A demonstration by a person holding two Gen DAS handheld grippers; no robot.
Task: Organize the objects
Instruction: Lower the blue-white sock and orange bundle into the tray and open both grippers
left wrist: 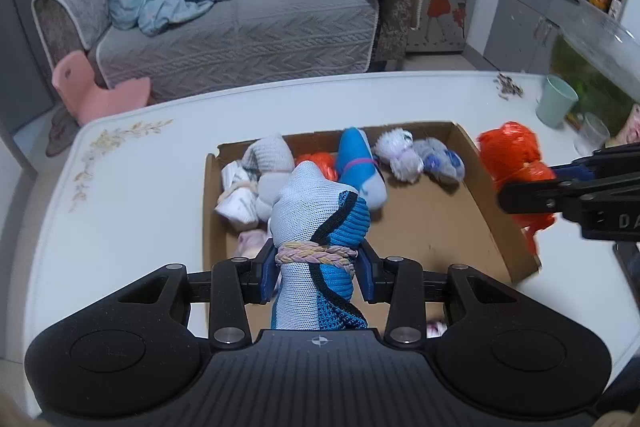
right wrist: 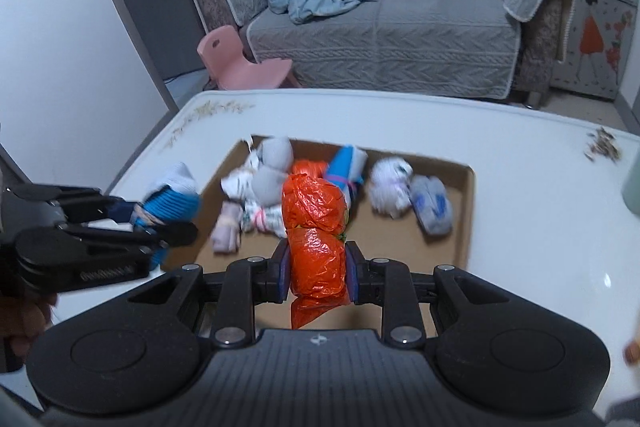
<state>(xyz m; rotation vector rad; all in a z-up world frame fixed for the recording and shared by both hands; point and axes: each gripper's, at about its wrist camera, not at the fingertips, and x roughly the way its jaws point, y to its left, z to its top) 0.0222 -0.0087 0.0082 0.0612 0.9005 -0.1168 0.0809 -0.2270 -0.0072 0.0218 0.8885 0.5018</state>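
My left gripper (left wrist: 317, 269) is shut on a grey and blue sock bundle (left wrist: 316, 215) tied with a braided band, held above the near left part of a shallow cardboard box (left wrist: 472, 183). It also shows in the right wrist view (right wrist: 168, 203). My right gripper (right wrist: 316, 275) is shut on an orange plastic bag bundle (right wrist: 316, 227), held over the box's near edge (right wrist: 464, 227); the bundle also shows in the left wrist view (left wrist: 508, 155). Several rolled sock bundles (left wrist: 400, 155) and another orange bundle (left wrist: 320, 161) lie along the box's far side.
The box sits on a white table (left wrist: 140, 187). A pale green cup (left wrist: 556, 103), a clear cup (left wrist: 592, 135) and a small pile of seed shells (left wrist: 508, 89) are at the table's far right. A grey sofa (left wrist: 260, 27) and pink child's chair (left wrist: 92, 91) stand beyond.
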